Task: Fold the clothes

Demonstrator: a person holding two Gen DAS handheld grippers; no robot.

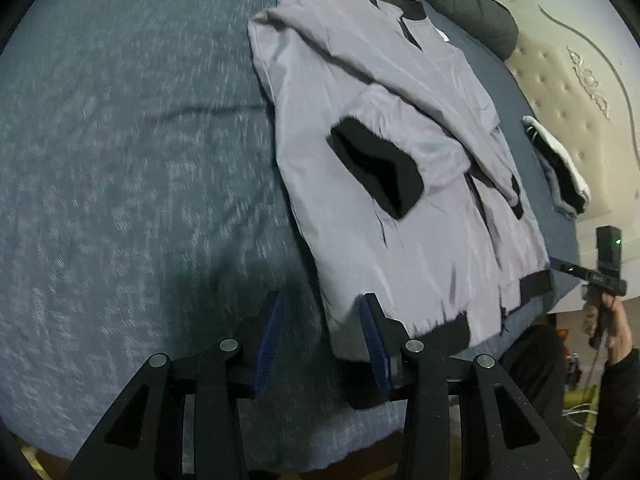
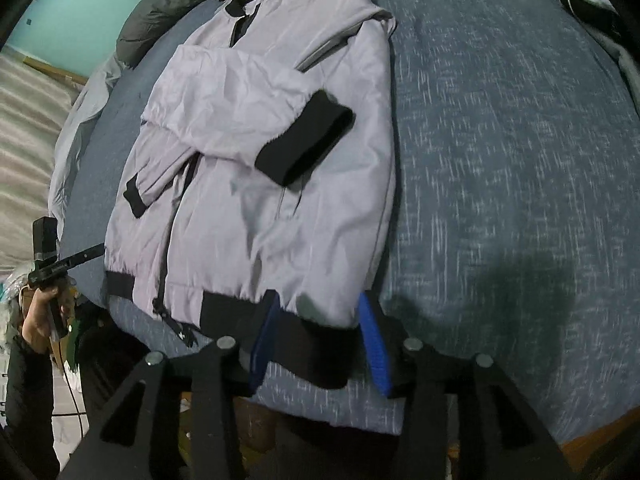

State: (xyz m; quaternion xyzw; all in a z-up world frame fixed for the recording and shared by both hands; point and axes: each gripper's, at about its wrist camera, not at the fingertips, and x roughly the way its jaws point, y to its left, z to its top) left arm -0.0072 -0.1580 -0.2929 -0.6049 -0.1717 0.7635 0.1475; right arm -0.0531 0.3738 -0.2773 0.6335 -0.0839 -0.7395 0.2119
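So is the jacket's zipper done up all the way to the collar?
No, the grey jacket lies with its front parted near the black collar, and the zipper end hangs loose at the hem.

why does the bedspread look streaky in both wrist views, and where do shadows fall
Left wrist view: motion blur streaks the bedspread; a shadow lies ahead of the left gripper. Right wrist view: same streaking, shadow right of the right gripper; fisheye bends the jacket.

Lavender-grey jacket (image 2: 260,128), black cuffs (image 2: 306,138), blue-flecked bedspread (image 2: 500,160)
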